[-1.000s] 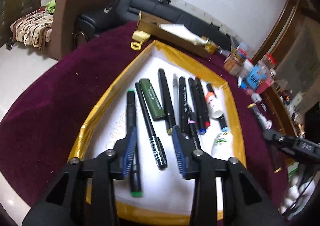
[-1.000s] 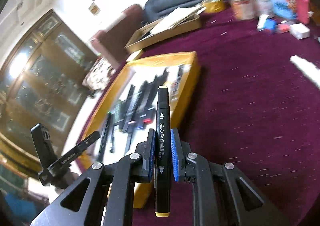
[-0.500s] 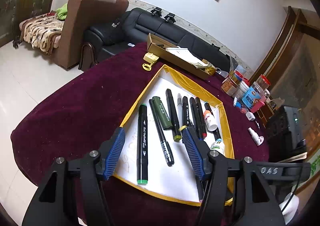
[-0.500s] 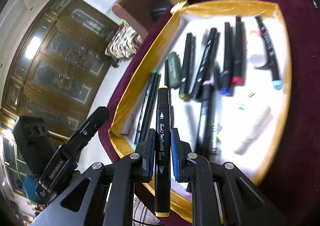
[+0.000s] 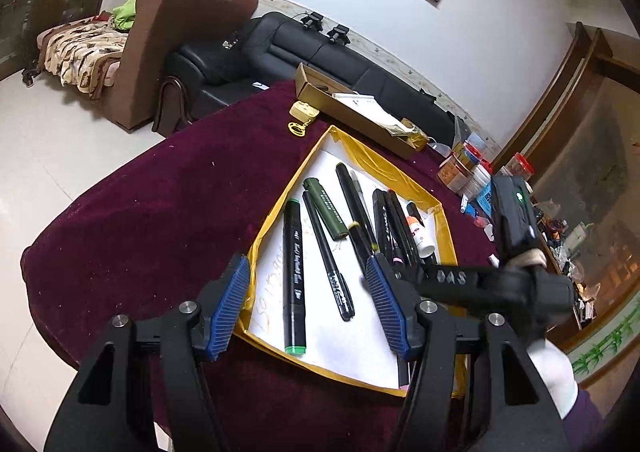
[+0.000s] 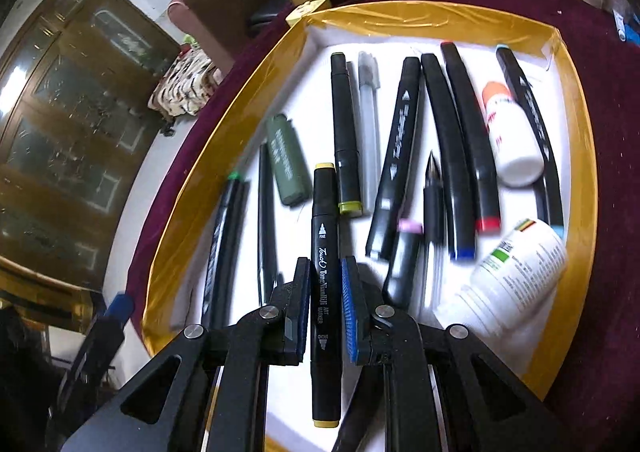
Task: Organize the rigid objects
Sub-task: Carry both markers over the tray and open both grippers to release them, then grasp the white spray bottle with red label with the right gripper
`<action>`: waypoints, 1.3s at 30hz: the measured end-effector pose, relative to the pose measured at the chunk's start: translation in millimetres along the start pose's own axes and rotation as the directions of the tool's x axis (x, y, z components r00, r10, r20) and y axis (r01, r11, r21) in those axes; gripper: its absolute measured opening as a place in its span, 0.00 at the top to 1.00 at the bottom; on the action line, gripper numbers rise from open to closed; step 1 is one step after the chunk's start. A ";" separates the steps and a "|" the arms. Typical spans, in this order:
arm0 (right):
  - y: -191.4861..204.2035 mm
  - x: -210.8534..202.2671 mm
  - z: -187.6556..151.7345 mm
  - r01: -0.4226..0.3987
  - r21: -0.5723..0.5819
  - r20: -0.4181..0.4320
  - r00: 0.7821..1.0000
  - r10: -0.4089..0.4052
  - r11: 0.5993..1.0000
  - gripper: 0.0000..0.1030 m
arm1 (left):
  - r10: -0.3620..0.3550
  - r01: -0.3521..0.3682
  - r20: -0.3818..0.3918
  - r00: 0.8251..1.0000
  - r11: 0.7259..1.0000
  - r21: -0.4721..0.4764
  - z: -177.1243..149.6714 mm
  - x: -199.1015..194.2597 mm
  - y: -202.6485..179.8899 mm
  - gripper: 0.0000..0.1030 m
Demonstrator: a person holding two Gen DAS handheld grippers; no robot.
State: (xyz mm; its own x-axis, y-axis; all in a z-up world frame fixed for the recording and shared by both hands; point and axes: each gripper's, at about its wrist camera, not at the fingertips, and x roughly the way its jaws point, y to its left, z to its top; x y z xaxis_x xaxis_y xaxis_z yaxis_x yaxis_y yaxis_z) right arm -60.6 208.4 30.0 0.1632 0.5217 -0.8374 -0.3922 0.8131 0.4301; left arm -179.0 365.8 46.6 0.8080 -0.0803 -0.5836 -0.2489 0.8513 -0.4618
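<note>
A: Right gripper (image 6: 326, 312) clamped on the yellow marker (image 6: 325, 276), held over the tray (image 6: 224, 124), cap toward 12 o'clock. Left gripper (image 5: 308, 304) jaws apart, empty, at the tray's near edge.

B: Risk?

A: Free slot is narrow: lighter (image 6: 289, 160) at 11 o'clock, lime marker (image 6: 346, 132) at 1. A skewed drop could land it across them, or knock the row.

Two wrist fisheyes, both angled down — shared yellow-rimmed tray (image 5: 267, 229) (image 6: 224, 124), right nearer.
</note>
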 end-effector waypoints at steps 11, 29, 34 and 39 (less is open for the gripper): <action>3.2 -28.7 -17.8 -0.064 -0.036 0.061 0.996 0.066 0.997 0.85 | 0.027 -0.025 -0.023 0.999 0.998 0.066 -4.5 2.4 -19.2 0.34; -100.9 -144.8 -55.8 0.060 0.028 0.327 0.943 -0.066 0.998 0.73 | 0.071 -0.038 -0.049 0.996 0.870 0.491 -56.0 3.4 -153.8 0.31; -145.2 -168.2 -64.5 0.084 0.099 0.355 0.928 -0.114 0.992 0.73 | 0.099 -0.037 -0.080 0.992 0.828 0.560 -72.9 9.9 -180.2 0.31; -188.7 -188.2 -71.6 0.109 0.161 0.369 0.915 -0.162 0.981 0.73 | 0.121 -0.033 -0.106 0.987 0.796 0.604 -84.2 17.0 -200.9 0.31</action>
State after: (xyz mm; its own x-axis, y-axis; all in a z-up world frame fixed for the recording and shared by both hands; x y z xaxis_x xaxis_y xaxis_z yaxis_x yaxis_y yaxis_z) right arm -82.1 -61.7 82.3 0.5468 0.4408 -0.7118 -0.2216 0.8961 0.3846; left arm -160.3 149.8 73.2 0.7108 -0.0308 -0.7027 0.0978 0.9937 0.0554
